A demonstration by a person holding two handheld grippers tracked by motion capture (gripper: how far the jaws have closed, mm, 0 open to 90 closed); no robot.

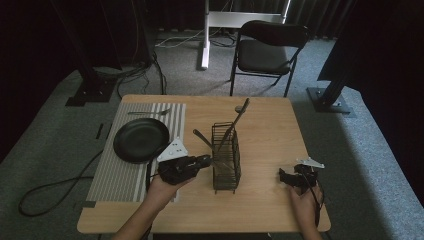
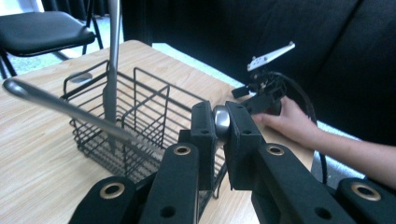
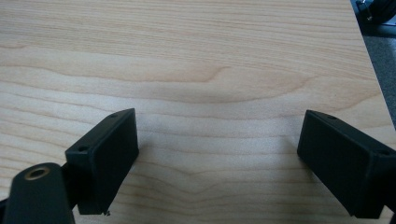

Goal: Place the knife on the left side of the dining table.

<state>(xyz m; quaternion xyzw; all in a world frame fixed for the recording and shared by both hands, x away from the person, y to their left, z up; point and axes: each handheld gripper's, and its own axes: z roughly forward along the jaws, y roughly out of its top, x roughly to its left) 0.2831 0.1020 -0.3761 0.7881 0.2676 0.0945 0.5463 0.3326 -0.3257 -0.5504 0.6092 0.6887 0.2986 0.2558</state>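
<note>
Your left tongs (image 2: 220, 125) clamping metal utensil handle (image 2: 221, 120) beside wire caddy (image 1: 226, 156), mid-surface. Steel: stiff, light, slippery; you are gripping near handle end, so expect pivoting. Right tongs (image 3: 217, 154) resting apart, empty, near right.

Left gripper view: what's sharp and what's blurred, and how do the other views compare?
Left gripper view: jaws and clamped utensil handle sharp, wire caddy fairly crisp, near utensil softened. Right gripper view: wood grain clear, jaws slightly soft. High view: table evenly lit, surroundings dark.

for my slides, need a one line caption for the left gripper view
Left hand-held gripper shut on a metal utensil handle beside the black wire basket on the wooden table.
</note>
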